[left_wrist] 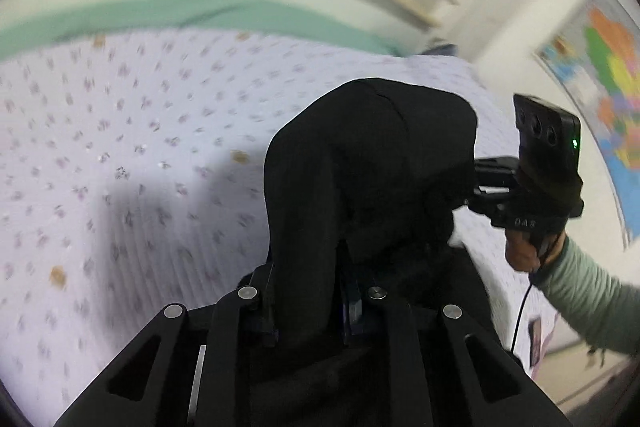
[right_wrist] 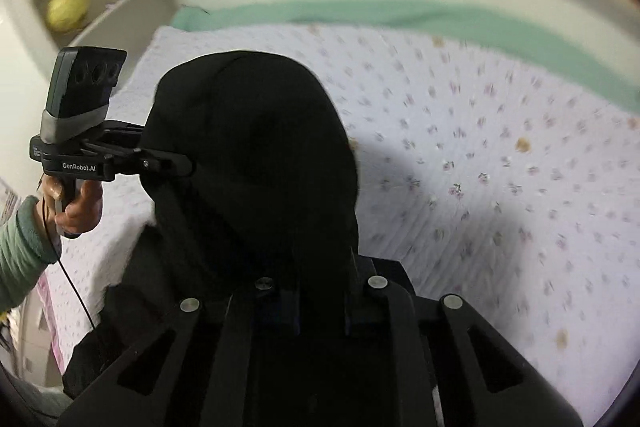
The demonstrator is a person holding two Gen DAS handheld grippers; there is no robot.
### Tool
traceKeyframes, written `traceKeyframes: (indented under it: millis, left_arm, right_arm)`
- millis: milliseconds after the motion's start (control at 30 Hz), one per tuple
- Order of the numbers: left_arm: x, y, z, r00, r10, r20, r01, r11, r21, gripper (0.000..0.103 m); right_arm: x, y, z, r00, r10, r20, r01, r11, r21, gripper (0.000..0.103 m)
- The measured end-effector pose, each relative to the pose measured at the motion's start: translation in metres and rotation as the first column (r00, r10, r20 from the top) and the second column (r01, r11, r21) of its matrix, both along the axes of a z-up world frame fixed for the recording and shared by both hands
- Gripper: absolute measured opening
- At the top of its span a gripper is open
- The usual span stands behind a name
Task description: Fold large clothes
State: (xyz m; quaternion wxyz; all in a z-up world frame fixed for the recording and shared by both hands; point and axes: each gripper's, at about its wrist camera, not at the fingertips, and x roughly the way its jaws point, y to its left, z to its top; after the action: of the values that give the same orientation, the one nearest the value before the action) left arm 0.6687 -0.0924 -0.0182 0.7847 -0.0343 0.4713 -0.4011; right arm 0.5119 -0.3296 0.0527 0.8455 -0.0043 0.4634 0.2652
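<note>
While one bed (left_wrist: 120, 147) with a single floral-print sheet fills most of both views, one black garment (left_wrist: 372, 163) is held above it, bunched and draped between the two grippers. Both the left gripper (left_wrist: 308, 291) and the right gripper (right_wrist: 320, 267) have their jaws clenched on folds of this dark cloth, each also visible from the other's camera, held by a hand in a green sleeve (left_wrist: 592, 307). One colourful map (left_wrist: 612, 99) hangs on the wall, and one yellow ball (right_wrist: 68, 9) sits on a shelf.
</note>
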Motion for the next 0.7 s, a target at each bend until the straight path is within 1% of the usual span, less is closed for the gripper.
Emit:
traceKeyframes:
  millis: [100,167,200,233,267,333,367,400,467,533,567,600,633,667,700]
  left_arm:
    - [-0.059,0.005,0.020,1.000,-0.009,0.021,0.008,1.000,0.006,0.020]
    - [-0.105,0.009,0.025,0.999,-0.010,0.036,0.009,1.000,0.022,0.020]
    - [-0.122,0.008,0.025,0.999,-0.008,0.042,0.007,0.999,0.036,0.020]
    - [-0.138,0.001,0.022,0.999,-0.007,0.040,0.005,0.999,0.049,0.020]
    - [-0.164,0.000,0.014,0.999,-0.006,0.033,0.003,0.997,0.075,0.021]
    - [-0.199,-0.005,0.001,1.000,-0.014,0.023,0.011,0.991,0.132,0.022]
    - [-0.221,-0.007,-0.016,1.000,-0.018,0.009,0.016,0.984,0.179,0.023]
    - [-0.233,-0.008,-0.029,1.000,-0.013,-0.006,0.014,0.977,0.211,0.024]
    - [-0.256,-0.009,-0.065,0.997,0.017,-0.071,0.002,0.967,0.254,0.025]
    - [-0.273,-0.006,-0.085,0.995,0.039,-0.089,-0.011,0.956,0.293,0.025]
    - [-0.285,-0.005,-0.089,0.996,0.048,-0.078,-0.020,0.944,0.328,0.025]
    - [-0.292,-0.003,-0.084,0.997,0.051,-0.061,-0.028,0.940,0.340,0.026]
    - [-0.297,0.000,-0.076,0.997,0.052,-0.056,-0.030,0.941,0.338,0.027]
    - [-0.298,0.004,-0.069,0.997,0.050,-0.062,-0.027,0.944,0.329,0.032]
    - [-0.302,0.013,-0.057,0.996,0.050,-0.070,-0.027,0.952,0.305,0.037]
  right_arm:
    - [-0.057,0.013,0.015,0.999,-0.024,0.040,0.025,0.999,-0.039,0.017]
    - [-0.105,0.019,0.016,0.998,-0.038,0.052,0.042,0.997,-0.070,0.018]
    - [-0.128,0.022,0.014,0.998,-0.048,0.047,0.052,0.995,-0.084,0.019]
    - [-0.145,0.023,0.011,0.998,-0.054,0.038,0.057,0.993,-0.104,0.019]
    - [-0.164,0.026,0.005,0.998,-0.063,0.028,0.066,0.988,-0.141,0.023]
    - [-0.194,0.030,-0.015,0.996,-0.088,-0.016,0.083,0.981,-0.176,0.026]
    - [-0.208,0.032,-0.028,0.994,-0.100,-0.048,0.089,0.977,-0.193,0.026]
    - [-0.218,0.033,-0.043,0.990,-0.113,-0.081,0.094,0.974,-0.206,0.026]
    - [-0.238,0.036,-0.064,0.982,-0.134,-0.132,0.101,0.969,-0.226,0.026]
    - [-0.251,0.039,-0.075,0.974,-0.149,-0.170,0.103,0.962,-0.252,0.027]
    - [-0.258,0.040,-0.074,0.972,-0.155,-0.177,0.103,0.957,-0.272,0.029]
    - [-0.263,0.039,-0.069,0.971,-0.161,-0.175,0.105,0.951,-0.292,0.030]
    - [-0.266,0.037,-0.062,0.971,-0.164,-0.175,0.107,0.948,-0.299,0.033]
    - [-0.271,0.034,-0.053,0.971,-0.163,-0.175,0.108,0.951,-0.290,0.037]
    - [-0.277,0.030,-0.043,0.972,-0.167,-0.163,0.115,0.951,-0.287,0.041]
